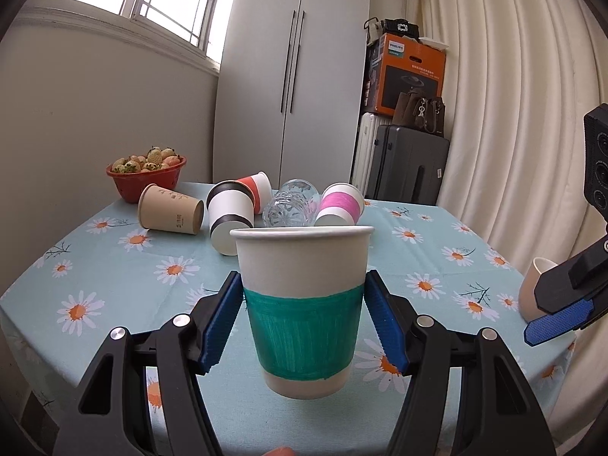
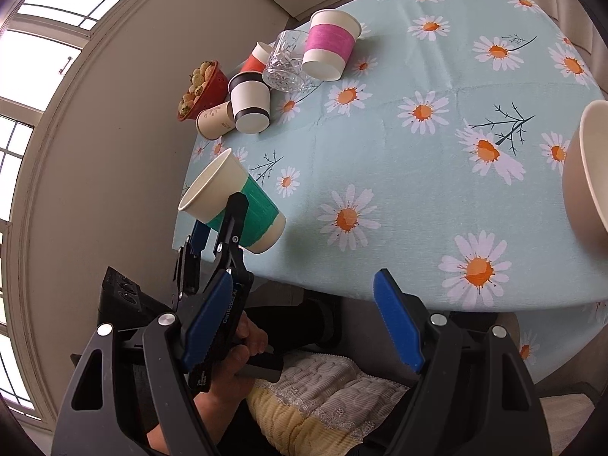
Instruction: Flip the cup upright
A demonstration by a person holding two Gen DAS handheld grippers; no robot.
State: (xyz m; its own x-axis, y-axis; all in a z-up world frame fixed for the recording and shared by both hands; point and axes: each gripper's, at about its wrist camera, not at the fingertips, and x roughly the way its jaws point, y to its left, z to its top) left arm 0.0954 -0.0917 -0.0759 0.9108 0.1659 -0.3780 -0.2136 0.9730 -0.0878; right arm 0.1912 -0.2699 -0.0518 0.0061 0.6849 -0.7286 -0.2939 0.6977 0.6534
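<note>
Clamping green-banded cup (image 1: 302, 304), left gripper (image 1: 304, 319), right gripper (image 2: 300, 326) apart, daisy tablecloth (image 2: 418, 174)

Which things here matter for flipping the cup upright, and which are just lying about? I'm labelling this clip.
In the job:
green-banded cup
left gripper, jaws around it

Lying about:
pink-banded cup
glass tumbler
black-banded cup
brown cup
strawberry bowl
right gripper, open

strawberry bowl (image 1: 146, 178); glass (image 1: 290, 205); suitcase (image 1: 406, 169)

Beige cup (image 2: 587, 167) cut by right edge, red-banded cup (image 1: 255, 186) mostly hidden (behind black-banded cup (image 1: 230, 218))
</note>
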